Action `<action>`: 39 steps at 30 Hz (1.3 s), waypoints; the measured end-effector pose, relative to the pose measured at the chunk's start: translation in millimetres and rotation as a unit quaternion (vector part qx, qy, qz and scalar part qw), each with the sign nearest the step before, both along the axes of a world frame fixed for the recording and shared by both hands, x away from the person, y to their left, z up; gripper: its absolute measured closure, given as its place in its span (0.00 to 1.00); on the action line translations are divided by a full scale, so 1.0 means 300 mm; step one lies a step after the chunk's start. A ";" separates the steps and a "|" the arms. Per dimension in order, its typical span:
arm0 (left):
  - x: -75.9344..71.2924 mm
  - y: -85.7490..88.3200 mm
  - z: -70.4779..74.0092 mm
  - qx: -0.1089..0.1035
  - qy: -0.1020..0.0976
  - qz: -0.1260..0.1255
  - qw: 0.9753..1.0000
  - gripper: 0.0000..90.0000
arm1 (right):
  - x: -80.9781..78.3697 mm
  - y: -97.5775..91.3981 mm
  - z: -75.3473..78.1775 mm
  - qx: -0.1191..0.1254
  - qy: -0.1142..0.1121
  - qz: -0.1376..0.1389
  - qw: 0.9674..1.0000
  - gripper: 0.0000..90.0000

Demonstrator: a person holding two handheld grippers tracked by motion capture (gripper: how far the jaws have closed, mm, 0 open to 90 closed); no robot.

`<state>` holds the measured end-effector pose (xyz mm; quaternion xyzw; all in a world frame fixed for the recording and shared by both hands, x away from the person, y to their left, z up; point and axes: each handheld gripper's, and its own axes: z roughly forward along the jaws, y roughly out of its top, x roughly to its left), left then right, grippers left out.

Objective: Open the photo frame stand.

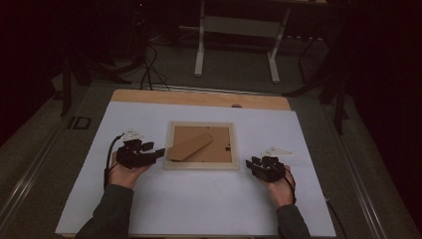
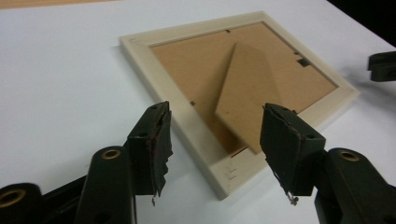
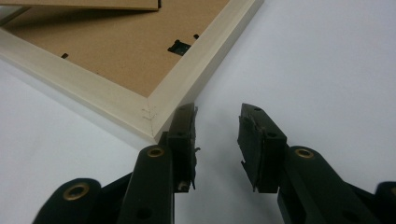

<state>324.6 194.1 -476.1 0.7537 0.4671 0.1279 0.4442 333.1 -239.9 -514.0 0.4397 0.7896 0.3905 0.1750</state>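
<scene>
Both grippers (image 1: 160, 152) (image 1: 248, 162) stand wide, holding nothing; I fear the loose stand (image 2: 250, 98) catches a jaw and drags the picture frame (image 1: 201, 166).

A white sheet (image 1: 199, 199) covers the light wooden table (image 1: 199, 98). Beyond it, a white metal desk frame (image 1: 239, 35) stands on dim grey floor (image 1: 229, 74). Black cables (image 1: 149, 64) trail there.

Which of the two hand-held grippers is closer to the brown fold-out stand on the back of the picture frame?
The left. The left gripper hangs over the frame's left edge, right next to the stand. The right gripper sits off the picture frame by its near right corner, farther from the stand.
</scene>
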 end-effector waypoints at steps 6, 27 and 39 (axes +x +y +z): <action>0.026 -0.039 0.017 0.010 0.000 -0.019 1.000 0.51 | -0.001 -0.002 0.007 0.006 0.000 -0.001 1.000 0.73; 0.127 -0.114 0.021 0.019 0.019 -0.057 0.998 0.44 | 0.007 0.006 -0.005 0.013 0.010 0.005 1.000 0.72; 0.187 -0.141 0.007 0.006 0.037 -0.047 0.998 0.46 | 0.010 0.007 -0.009 0.012 0.013 0.007 1.000 0.72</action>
